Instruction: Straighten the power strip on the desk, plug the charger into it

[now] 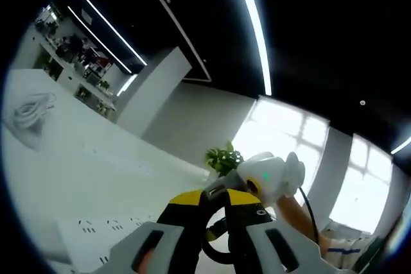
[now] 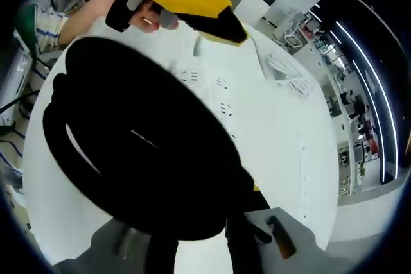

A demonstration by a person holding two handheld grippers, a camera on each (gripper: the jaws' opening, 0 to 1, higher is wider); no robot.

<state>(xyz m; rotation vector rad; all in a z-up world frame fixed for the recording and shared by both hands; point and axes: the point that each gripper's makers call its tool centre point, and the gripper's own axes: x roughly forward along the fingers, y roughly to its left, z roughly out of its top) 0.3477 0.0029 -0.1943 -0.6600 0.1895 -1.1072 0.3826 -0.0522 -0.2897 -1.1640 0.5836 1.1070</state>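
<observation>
In the right gripper view the right gripper rises from the bottom with its jaws pinching a black coiled cable, a thick loop bundle close to the lens. Beyond it the white power strip lies flat on the white desk, rows of sockets facing up, its white cord bundled farther off. The left gripper, yellow and black, sits at the strip's far end; whether it is spread or pressed together I cannot tell. In the left gripper view, the strip's sockets sit just beside the jaws.
</observation>
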